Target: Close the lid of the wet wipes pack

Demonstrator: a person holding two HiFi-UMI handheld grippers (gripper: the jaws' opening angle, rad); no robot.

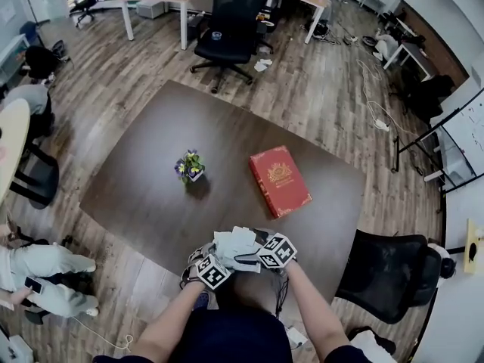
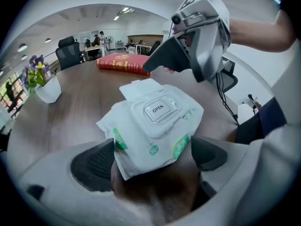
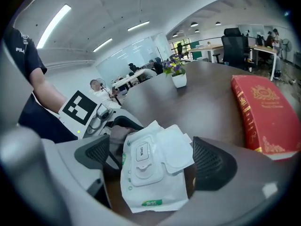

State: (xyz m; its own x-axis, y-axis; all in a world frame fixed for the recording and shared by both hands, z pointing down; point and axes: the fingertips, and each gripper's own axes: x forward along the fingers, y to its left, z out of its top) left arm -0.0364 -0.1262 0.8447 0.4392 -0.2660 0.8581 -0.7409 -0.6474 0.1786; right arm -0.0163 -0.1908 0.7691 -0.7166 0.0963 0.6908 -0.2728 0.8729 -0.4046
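Observation:
The white wet wipes pack (image 1: 236,246) lies at the near edge of the dark table. Its hinged plastic lid (image 3: 176,147) stands flipped open beside the strip marked OPEN (image 2: 157,109). My left gripper (image 2: 150,157) is shut on the pack's near end, with a dark pad (image 2: 94,164) against each side edge. In the right gripper view my right gripper (image 3: 155,159) hangs open over the pack (image 3: 150,178). Its pads (image 3: 214,164) stand wide on either side, and the left one is clear of the pack.
A red book (image 1: 279,180) lies to the right on the brown table (image 1: 144,187), with a small potted flower (image 1: 190,166) at mid-table. A black office chair (image 1: 231,21) stands beyond the table and another (image 1: 386,271) at its near right. A seated person (image 1: 38,271) is at the left.

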